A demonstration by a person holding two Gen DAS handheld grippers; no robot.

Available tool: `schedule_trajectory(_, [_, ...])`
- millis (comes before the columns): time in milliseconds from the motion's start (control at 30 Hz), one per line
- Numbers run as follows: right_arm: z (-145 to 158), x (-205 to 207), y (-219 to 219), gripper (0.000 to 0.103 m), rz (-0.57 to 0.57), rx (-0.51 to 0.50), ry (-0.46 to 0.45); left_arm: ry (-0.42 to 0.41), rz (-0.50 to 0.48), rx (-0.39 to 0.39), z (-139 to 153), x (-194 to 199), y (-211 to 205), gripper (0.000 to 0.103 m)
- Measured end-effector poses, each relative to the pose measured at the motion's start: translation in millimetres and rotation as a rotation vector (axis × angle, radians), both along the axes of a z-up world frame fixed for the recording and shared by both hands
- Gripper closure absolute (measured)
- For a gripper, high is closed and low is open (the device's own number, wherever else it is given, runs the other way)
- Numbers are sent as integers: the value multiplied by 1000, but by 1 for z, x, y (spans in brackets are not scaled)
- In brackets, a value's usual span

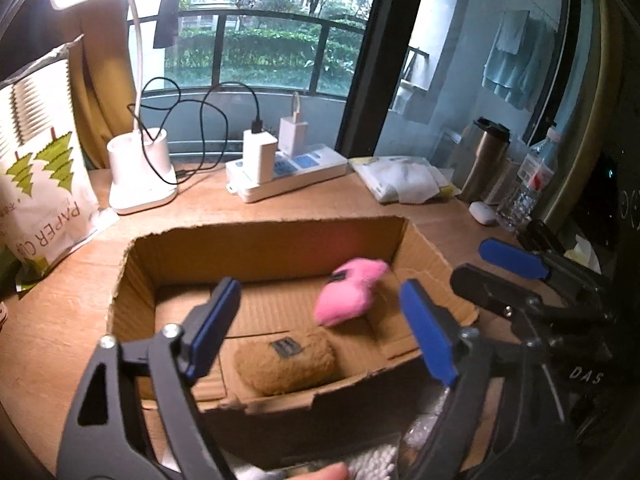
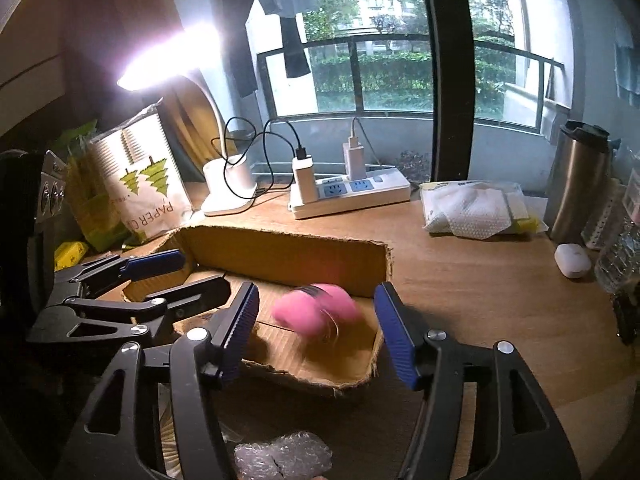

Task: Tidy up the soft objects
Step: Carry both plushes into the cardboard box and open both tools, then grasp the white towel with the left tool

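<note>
- Left wrist view: the left gripper (image 1: 316,320) hangs above the cardboard box (image 1: 256,240), which stands on the counter (image 1: 72,300). Its jaws stand wide apart and nothing is between the pads.
- In this same view a brown plush (image 1: 286,360) lies on the floor of the box, close to the near wall. A pink plush (image 1: 348,298) is also inside, more to the far right corner; it looks blurred, so I judge it is only just landing.
- The right gripper (image 1: 472,268) shows at the right edge of this view, beside the box.
- Right wrist view: the right gripper (image 2: 316,332) points into the box (image 2: 288,252) with its jaws apart. The pink plush (image 2: 316,310) is between and beyond the fingers, not touched by them, and it rests on the bottom of the box.
- The left gripper (image 2: 168,276) is seen at the left, over the other end of the box.
- Progress, as my judgement: two soft things are already in the box, so this part looks done.
- What is left: near the lower edge a lump of bubble wrap (image 2: 284,458) lies outside the box. It may be the next soft thing to collect, but I cannot tell for sure.
</note>
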State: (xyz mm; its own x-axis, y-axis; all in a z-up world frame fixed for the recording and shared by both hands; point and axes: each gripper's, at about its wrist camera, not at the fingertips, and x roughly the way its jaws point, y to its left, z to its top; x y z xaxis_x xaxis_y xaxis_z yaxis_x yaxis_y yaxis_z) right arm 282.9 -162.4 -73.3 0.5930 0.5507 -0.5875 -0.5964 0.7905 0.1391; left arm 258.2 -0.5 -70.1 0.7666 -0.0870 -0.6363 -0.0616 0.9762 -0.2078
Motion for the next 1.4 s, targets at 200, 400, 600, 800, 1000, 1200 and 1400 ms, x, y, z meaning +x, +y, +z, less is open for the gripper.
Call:
schedule_trajectory(200, [6,-16,-4,39,-8,-8,-11,-34,30,-15,11,-16,7,6])
schedule_trajectory(400, [12,-37,-5,39,-16,-18,-21,-60,35,-37,18,-37,16,4])
schedule_trajectory(600, [19,-58,-3,39,-24,-24,-40,-87,45,-78,25,-60,29,1])
schedule_trajectory(800, [22,-78,0,39,-20,-31,-54,-96,50,-102,27,-83,42,1])
schedule_trajectory(1000, [21,-95,4,39,-14,-48,-56,-101,83,-38,24,-110,49,1])
schedule_trajectory(1200, [14,-111,12,39,9,-70,-49,-91,109,-57,12,-133,61,1])
schedule_trajectory(1400, [6,-120,13,39,10,-77,-31,-63,112,-69,-4,-150,64,1])
